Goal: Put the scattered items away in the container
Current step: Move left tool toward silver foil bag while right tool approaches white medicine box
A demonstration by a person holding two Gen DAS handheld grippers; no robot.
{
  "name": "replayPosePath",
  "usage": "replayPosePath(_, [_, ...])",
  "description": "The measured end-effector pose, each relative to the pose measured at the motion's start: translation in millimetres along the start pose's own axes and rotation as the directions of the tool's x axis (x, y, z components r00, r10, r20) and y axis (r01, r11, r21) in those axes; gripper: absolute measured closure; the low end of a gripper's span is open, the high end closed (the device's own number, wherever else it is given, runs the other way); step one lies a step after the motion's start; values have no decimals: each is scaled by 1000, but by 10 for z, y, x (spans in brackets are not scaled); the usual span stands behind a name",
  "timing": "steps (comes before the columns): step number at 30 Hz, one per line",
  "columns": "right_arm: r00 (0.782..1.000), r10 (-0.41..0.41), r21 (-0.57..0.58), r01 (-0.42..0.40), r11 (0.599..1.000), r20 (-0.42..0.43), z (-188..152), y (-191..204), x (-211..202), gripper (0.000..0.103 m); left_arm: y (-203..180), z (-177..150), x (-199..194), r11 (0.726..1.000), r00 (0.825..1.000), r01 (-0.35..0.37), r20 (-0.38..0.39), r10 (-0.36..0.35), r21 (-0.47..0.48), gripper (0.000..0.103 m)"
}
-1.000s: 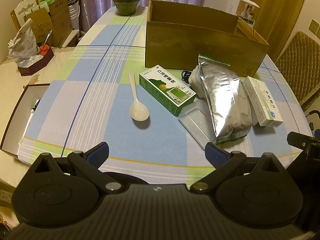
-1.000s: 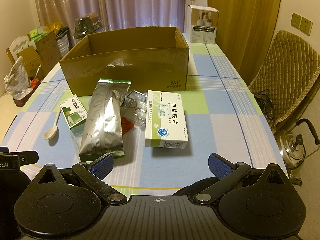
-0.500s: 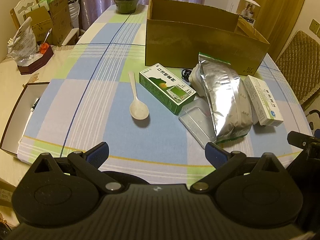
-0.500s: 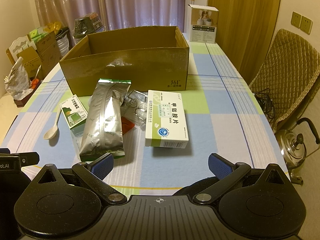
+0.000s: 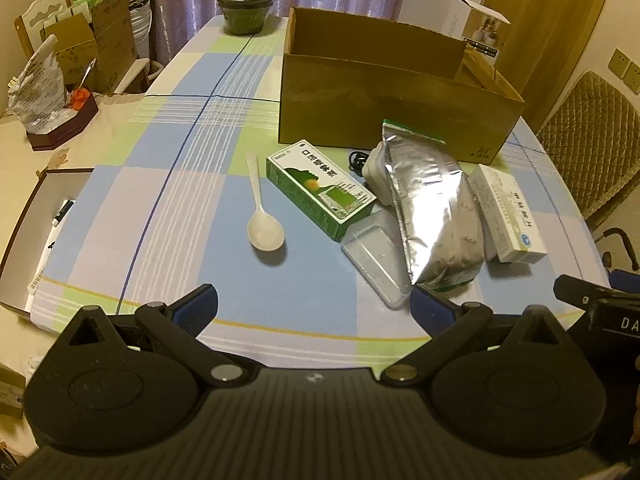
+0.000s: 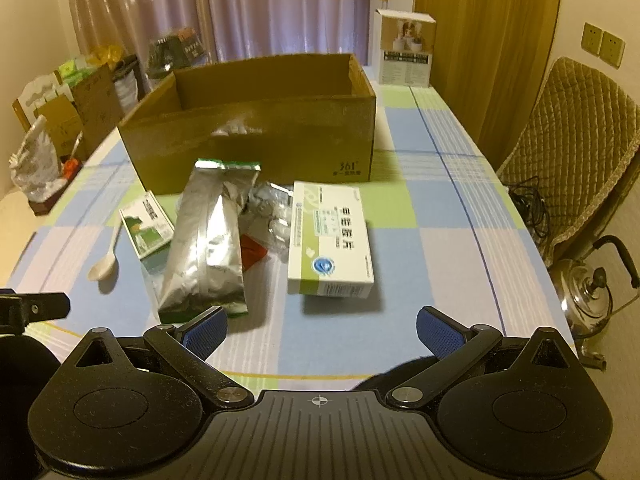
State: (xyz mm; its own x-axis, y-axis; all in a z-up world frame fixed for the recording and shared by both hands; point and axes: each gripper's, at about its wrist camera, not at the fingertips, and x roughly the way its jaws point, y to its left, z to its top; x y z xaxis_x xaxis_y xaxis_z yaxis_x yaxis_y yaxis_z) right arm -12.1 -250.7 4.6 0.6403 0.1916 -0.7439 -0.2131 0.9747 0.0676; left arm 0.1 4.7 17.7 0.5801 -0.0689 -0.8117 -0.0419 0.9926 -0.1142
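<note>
The worktop is covered by a checked cloth of blue, green and white. Toward its far side an open cardboard box is stood upright; something pale is glimpsed inside it in the right wrist view, though it is too blurred to be named. In front of the box the scattered items are gathered. A silver foil pouch is laid flat, overlapping a clear plastic tray on its near left. Just right of the pouch a white medicine carton is seen, and to the left a green carton is laid at an angle, touching the tray. A white charger with a dark cable is partly hidden behind the pouch. A white plastic spoon is set apart at the left, bowl toward the camera.

The left gripper is held above the near edge, its jaws spread wide with nothing between them. The right gripper is likewise held with jaws wide apart and empty, near the white carton.
</note>
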Motion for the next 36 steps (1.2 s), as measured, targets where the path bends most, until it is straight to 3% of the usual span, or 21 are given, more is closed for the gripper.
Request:
replayPosePath(9, [999,-8,-6,9,1000,44,61,-8,-212,0,-210,182,-267,999,997,5,82,-8,32,2])
replayPosePath(14, [994,-39,-71,46,996,99,99,54,-264,0,-272,277,-273,998,995,36,97,-40,44,2])
replayPosePath(18, [995,-55,-105,64,992,84,146,80,-258,0,-322,331,-245,997,994,49,93,-54,56,2])
replayPosePath(26, [997,-77,-57,77,995,0,226,-116,35,0,-426,456,62,996,997,69,30,-71,63,3])
replayPosePath(36, [998,-7,-16,6,1000,-55,334,-293,455,0,-718,733,667,995,992,94,-92,-90,39,4])
